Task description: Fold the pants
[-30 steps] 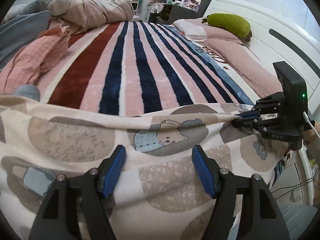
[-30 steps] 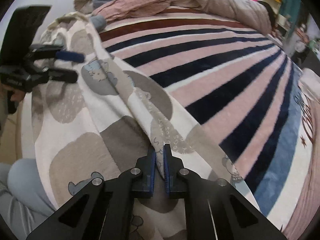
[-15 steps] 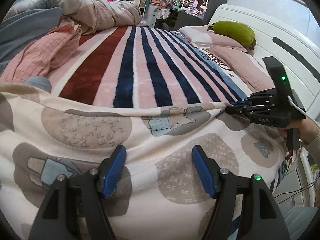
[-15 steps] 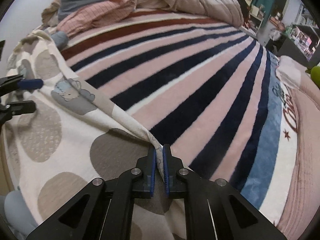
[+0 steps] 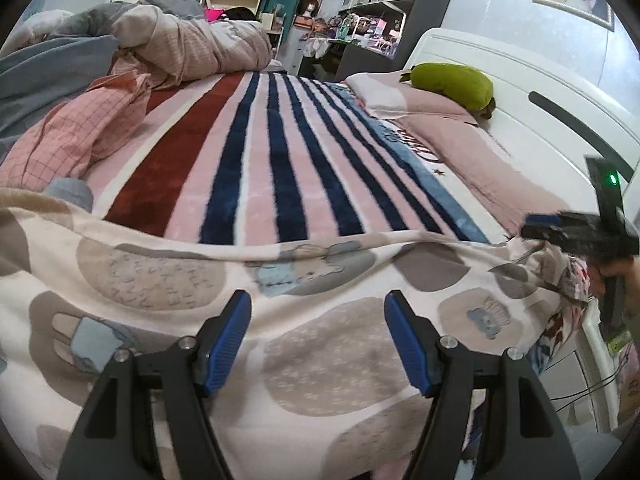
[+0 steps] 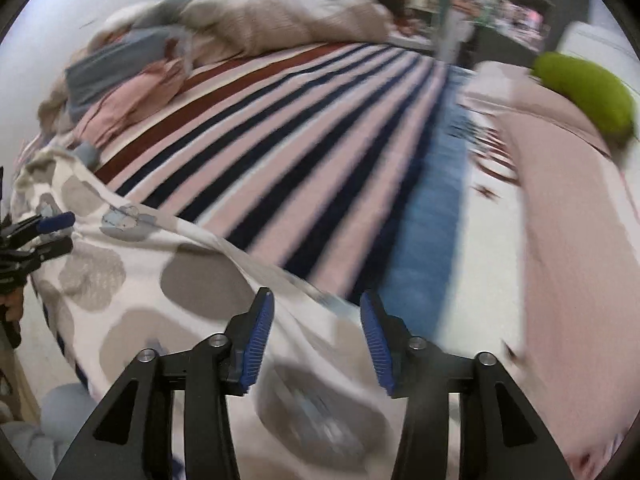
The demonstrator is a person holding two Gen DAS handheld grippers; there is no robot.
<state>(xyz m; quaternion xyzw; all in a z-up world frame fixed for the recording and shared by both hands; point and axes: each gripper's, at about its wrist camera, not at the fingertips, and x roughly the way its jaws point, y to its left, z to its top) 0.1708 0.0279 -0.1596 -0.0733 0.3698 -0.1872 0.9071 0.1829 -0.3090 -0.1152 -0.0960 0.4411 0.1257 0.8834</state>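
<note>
Left wrist view shows the pants (image 5: 320, 344), cream fabric printed with grey ovals and small bears, lying as one long band across the lower half of the frame, on the near edge of the bed, over the striped blanket (image 5: 280, 160). Their long axis runs from the left side of the frame to the right side, crossing the stripes of the blanket, and the upper edge of the band makes a soft ridge from left to right. Which end is the waist I cannot tell. The left gripper (image 5: 318, 340) hovers over the fabric with its blue pads spread wide and nothing is pinched between them. At the far right of this frame the right gripper (image 5: 560, 228) is blurred, above the right end of the pants. Right wrist view, also blurred, shows the right gripper (image 6: 316, 328) with jaws that have just been opening; the fabric lies under and between the pads, but they do not press on it, so this end looks released. In my judgement one lengthwise fold is already laid down, because the band is narrow and the ridge looks doubled. What is left seems to be smoothing and then folding the band across its length, end to end. A green plush cushion (image 5: 452, 84) rests at the upper right, well apart from the pants.
</note>
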